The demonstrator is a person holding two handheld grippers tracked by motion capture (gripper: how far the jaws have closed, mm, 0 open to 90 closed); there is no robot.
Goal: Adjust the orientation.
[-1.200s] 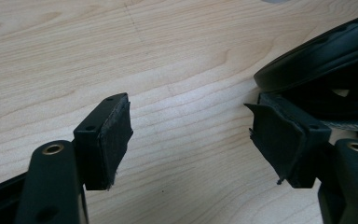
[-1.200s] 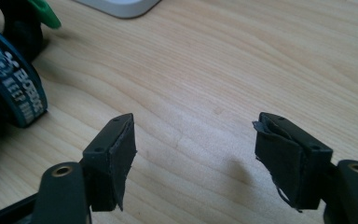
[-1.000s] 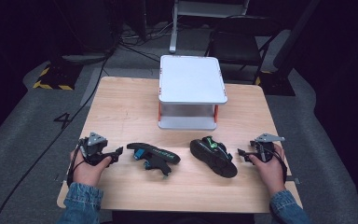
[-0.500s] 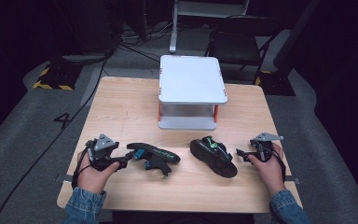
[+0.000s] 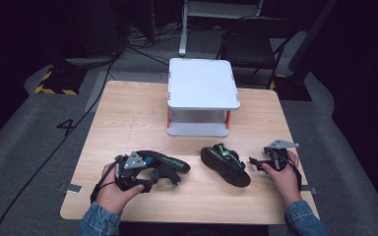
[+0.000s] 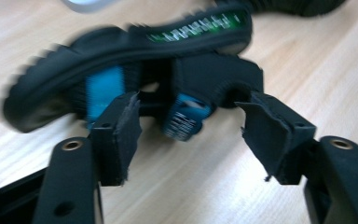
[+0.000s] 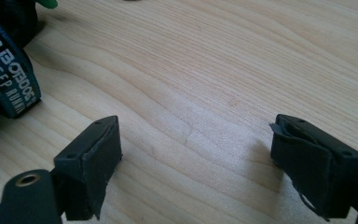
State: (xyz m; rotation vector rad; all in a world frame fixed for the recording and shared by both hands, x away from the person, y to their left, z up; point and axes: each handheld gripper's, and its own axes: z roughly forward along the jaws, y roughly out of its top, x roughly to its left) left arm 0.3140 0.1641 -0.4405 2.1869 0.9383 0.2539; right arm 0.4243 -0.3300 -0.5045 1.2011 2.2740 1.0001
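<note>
The left sandal (image 5: 165, 163) lies on the wooden table (image 5: 128, 118) at about 7 o'clock from the white stand (image 5: 203, 96), turned on its side. It has a black ridged sole with a green printed strip along the footbed, black straps, and bright blue patches on the strap linings.

The left gripper (image 6: 189, 123) sits at the sandal's strap side. Its jaws have just been closing, with a strap buckle between them, but the pads are not yet pressing on it.

The right sandal (image 5: 225, 164) rests at 5 o'clock from the stand, sole down. The right gripper (image 7: 196, 140) lies just beside it at 3 o'clock, jaws spread wide over bare wood.
</note>
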